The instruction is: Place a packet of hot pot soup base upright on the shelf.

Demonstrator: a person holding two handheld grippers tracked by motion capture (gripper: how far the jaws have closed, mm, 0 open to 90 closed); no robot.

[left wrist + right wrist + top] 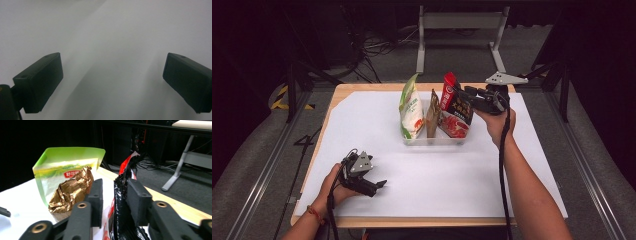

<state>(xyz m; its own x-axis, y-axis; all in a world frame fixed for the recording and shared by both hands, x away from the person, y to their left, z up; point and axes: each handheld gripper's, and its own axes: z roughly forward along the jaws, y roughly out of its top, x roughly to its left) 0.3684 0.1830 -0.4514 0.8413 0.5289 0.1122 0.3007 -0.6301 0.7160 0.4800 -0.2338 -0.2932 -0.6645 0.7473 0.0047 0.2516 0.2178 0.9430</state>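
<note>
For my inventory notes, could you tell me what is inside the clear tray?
The clear tray holds three upright packets: green pouch, gold bag, red-black packet. Their bases, and anything beneath them, are covered.

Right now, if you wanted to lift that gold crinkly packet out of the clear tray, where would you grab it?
Probably by the top edge of the gold packet, coming straight down from above: it stands upright and thin, wedged between the green bag and red-black bag.

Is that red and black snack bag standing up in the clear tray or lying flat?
Standing upright. The red and black bag stands on end in the clear tray, beside the gold bag and the green bag.
</note>
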